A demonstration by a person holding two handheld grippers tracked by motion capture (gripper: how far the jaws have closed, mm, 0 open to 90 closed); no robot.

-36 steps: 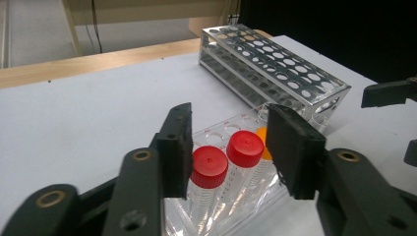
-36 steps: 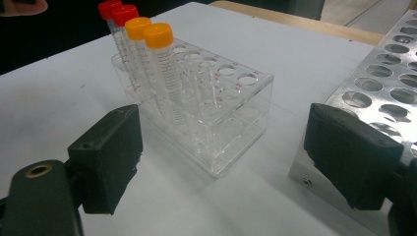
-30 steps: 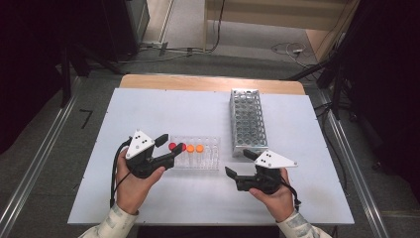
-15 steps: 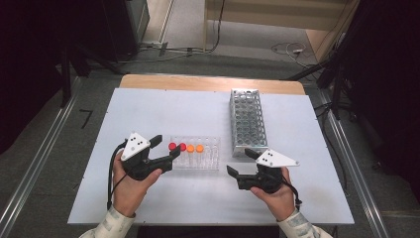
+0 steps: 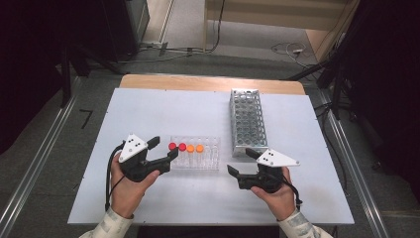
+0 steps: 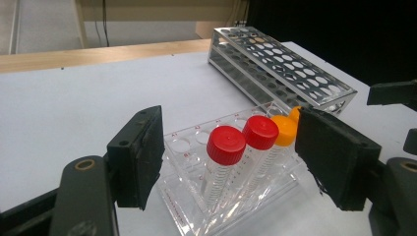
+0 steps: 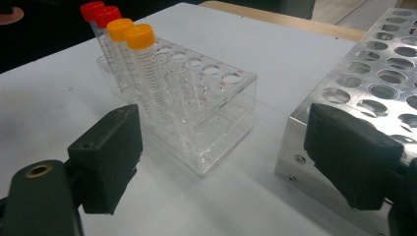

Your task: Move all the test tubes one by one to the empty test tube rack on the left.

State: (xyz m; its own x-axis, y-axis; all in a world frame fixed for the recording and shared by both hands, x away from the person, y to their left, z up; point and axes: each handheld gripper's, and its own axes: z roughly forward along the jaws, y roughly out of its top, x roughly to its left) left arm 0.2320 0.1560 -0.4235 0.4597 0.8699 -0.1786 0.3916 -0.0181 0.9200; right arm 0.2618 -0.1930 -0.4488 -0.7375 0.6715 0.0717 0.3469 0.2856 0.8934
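Jaws of left gripper (image 5: 166, 148): spread wide, just been opening, pads clear of everything; nearest red-capped tube (image 6: 225, 145) between them but untouched. Positioned at left end of clear tube rack (image 5: 210, 161), close to it.

Jaws of right gripper (image 5: 238, 162): spread, nothing between them; aimed at gap between clear tube rack and metal rack (image 5: 247, 121), apart from both.

Tubes, four, upright in one row at left end of clear tube rack: two red caps, then two orange-capped tubes (image 7: 132, 34); graduated clear bodies; remaining holes unfilled.

Clear tube rack: acrylic, low, lettered holes, standing near front middle of white table (image 5: 163, 109).

Metal rack: perforated, silvery, long side running away from person, just right of clear tube rack, holes unoccupied as far as visible.

Left hand (image 5: 126, 191) and right hand (image 5: 277, 196): each wrapped round own gripper body, light sleeves at bottom edge; black cable looping from left gripper.

Wooden edge beyond table; dark floor, cables, rails at sides.
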